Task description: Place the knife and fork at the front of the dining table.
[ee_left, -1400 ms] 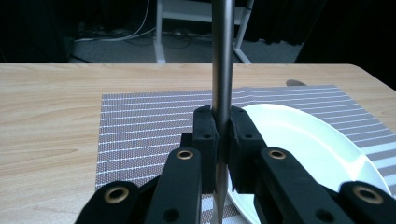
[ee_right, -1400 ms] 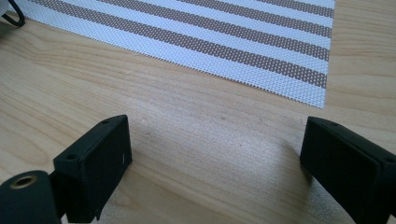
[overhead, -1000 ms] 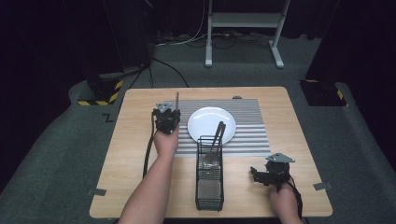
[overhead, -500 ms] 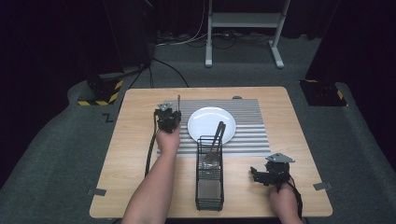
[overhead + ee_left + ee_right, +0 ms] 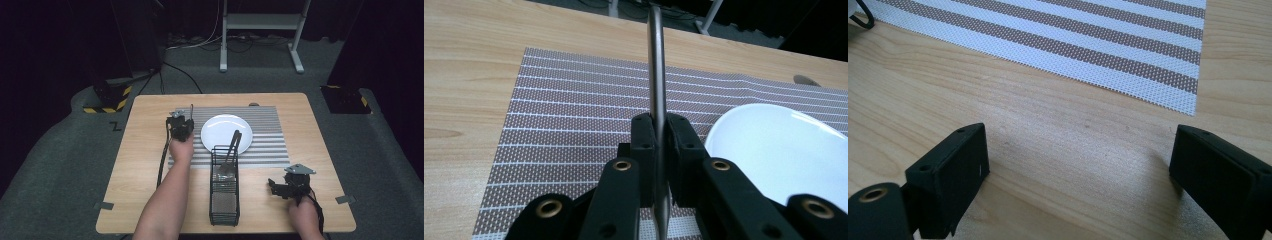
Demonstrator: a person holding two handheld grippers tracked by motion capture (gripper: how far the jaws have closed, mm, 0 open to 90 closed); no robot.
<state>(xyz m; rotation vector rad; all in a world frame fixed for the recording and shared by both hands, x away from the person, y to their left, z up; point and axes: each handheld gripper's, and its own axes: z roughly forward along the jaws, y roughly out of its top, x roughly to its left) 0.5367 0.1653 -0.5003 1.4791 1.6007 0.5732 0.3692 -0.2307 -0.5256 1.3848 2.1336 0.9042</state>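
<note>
My left gripper [image 5: 184,121] hovers over the left part of the striped placemat [image 5: 260,145], just left of the white plate [image 5: 220,131]. It is shut on a thin metal piece of cutlery [image 5: 191,108] that points away from me. In the left gripper view the jaws of the left gripper [image 5: 659,137] pinch the cutlery [image 5: 655,60] edge-on, with the placemat [image 5: 574,110] below and the plate [image 5: 774,145] to the right. My right gripper [image 5: 274,184] rests low at the front right, open. In the right gripper view the right gripper [image 5: 1078,155] stands wide apart over bare wood.
A black wire caddy [image 5: 224,200] stands in front of the plate. A utensil [image 5: 232,147] in it leans toward the plate. The placemat's corner [image 5: 1128,65] lies beyond the right gripper. The wooden table [image 5: 135,165] has bare areas left and right.
The left forearm has shifted slightly to the right, while the gripper and its cutlery stay almost in place. The right gripper has not moved.
</note>
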